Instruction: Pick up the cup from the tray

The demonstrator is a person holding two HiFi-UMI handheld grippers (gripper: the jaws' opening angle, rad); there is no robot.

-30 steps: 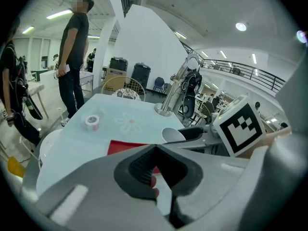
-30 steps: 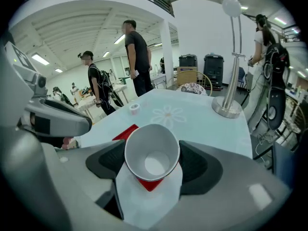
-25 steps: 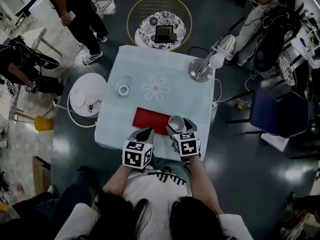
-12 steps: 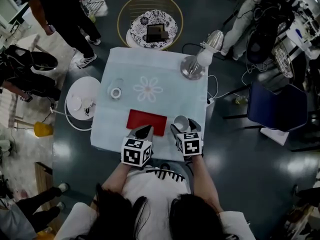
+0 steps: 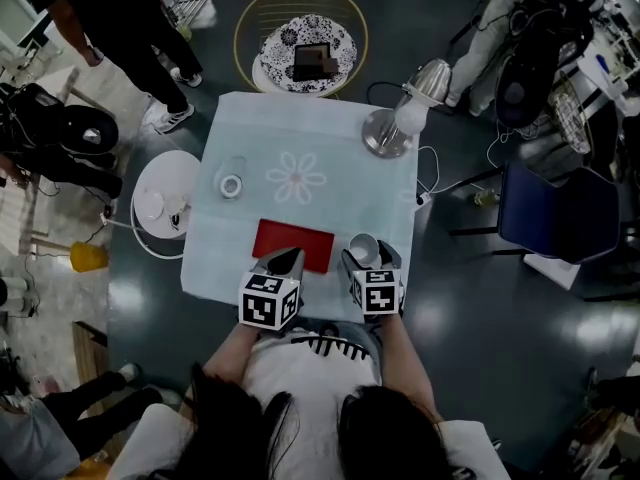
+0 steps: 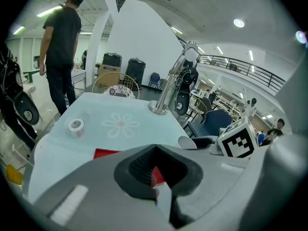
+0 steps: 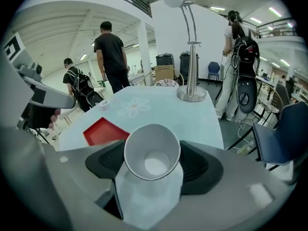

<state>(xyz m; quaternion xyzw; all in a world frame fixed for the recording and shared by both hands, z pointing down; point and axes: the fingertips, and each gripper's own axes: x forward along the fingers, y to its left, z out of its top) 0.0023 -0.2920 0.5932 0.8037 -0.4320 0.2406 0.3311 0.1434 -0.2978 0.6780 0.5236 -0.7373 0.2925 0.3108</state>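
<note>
From my seat, taking the red tray (image 5: pixel 292 244) as my mark on the pale tablecloth (image 5: pixel 335 128): well off to its left, on the floor beside the table, stands a small round white side table (image 5: pixel 165 205). A roll of tape (image 5: pixel 231 185) sits on the cloth beyond the tray's left end, and a printed flower (image 5: pixel 296 178) lies just beyond the tray's middle.

My left gripper (image 5: pixel 285 261) points down at the tray's near edge, about its middle. In the left gripper view its jaws are pressed together with nothing between them, and the tray's red shows through the notch in the pads.

My right gripper (image 5: pixel 365 258) is just to the right of the tray. Its jaws are pinching the white cup (image 7: pixel 153 150), one pad on each side of the wall. The cup is tilted so that its open mouth faces the gripper's camera, and I can see it has nothing inside. It is off the tray, past its right end, over bare cloth. I cannot tell whether its base touches the table.

Beyond the tray and to its right stands a chrome desk lamp (image 5: pixel 395 133) at the table's far right corner. A blue chair (image 5: pixel 555 218) stands well to the right, on the floor.
</note>
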